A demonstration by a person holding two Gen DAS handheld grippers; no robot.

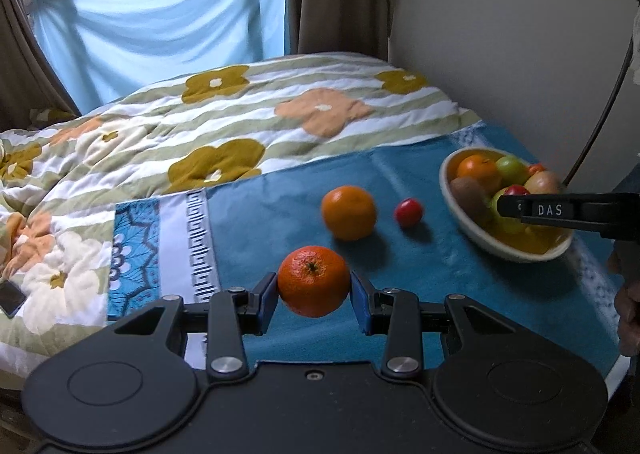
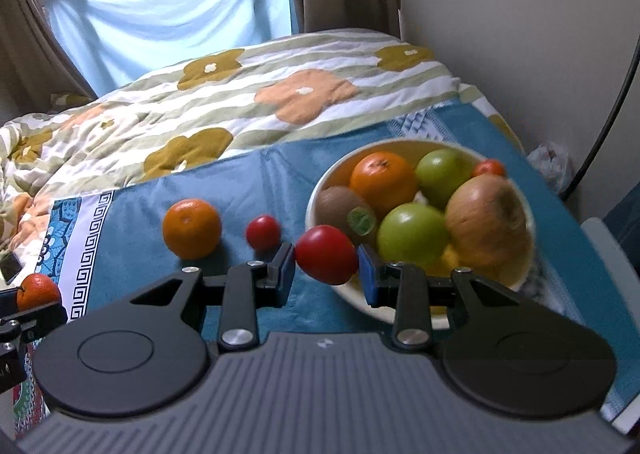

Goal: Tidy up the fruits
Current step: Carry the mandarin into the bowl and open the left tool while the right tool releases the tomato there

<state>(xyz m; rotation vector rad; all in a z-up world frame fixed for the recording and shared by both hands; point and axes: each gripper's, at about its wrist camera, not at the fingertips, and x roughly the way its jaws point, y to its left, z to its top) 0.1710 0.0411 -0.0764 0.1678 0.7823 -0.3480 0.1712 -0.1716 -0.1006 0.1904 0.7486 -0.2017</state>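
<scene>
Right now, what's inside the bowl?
The bowl holds an orange, two green fruits, a kiwi, a brownish pear-like fruit and a small red one. Anything beneath them is covered.

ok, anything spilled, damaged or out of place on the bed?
Nothing spilled or damaged. Only strays: an orange and a small red fruit still lie on the blue cloth outside the bowl. The left gripper holds a mandarin, the right gripper a red fruit.

mandarin point(image 1: 313, 281): orange, stem up, lifted | red tomato point(image 2: 326, 254): lifted beside cream bowl point(image 2: 320, 189) of fruit
</scene>
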